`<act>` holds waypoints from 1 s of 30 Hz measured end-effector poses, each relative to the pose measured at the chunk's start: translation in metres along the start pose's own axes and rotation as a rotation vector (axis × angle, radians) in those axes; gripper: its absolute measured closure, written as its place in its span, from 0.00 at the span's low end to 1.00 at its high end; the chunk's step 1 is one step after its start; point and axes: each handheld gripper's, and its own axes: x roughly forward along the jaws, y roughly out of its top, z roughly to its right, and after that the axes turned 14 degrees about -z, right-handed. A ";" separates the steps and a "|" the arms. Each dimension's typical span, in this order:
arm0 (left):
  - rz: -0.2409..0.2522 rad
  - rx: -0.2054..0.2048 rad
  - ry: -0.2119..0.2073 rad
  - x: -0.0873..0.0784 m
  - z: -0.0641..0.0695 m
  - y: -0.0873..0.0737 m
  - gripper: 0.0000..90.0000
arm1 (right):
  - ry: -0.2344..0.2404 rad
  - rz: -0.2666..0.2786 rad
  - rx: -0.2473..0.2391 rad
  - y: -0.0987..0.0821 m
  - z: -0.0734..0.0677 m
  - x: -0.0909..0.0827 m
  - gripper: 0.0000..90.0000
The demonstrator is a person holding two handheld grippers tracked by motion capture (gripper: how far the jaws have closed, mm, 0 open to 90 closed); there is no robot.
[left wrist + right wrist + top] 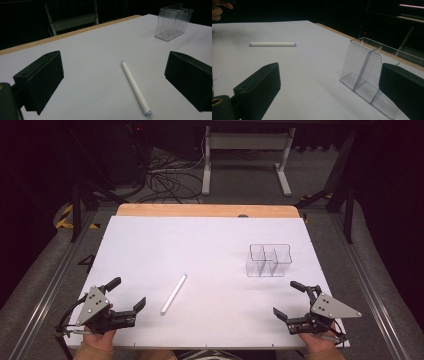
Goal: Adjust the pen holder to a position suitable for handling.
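A white table (150,245) carries a white pen (173,294) lying near its centre, and a clear organizer (269,260) standing at two o'clock from it.

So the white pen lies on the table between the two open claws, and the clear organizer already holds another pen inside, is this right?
Not quite. The clear organizer holds nothing; the right gripper view shows its compartments bare. The rest stands: the white pen lies on the table between the left claw and the right claw, both open.
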 end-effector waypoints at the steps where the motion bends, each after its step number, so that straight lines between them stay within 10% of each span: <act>1: 0.004 0.000 -0.001 -0.001 0.000 0.000 0.03 | -0.003 -0.002 0.002 0.000 0.000 0.000 0.05; 30: 0.005 0.044 0.025 -0.006 0.006 0.001 0.03 | -0.013 -0.026 0.014 0.010 0.001 -0.004 0.09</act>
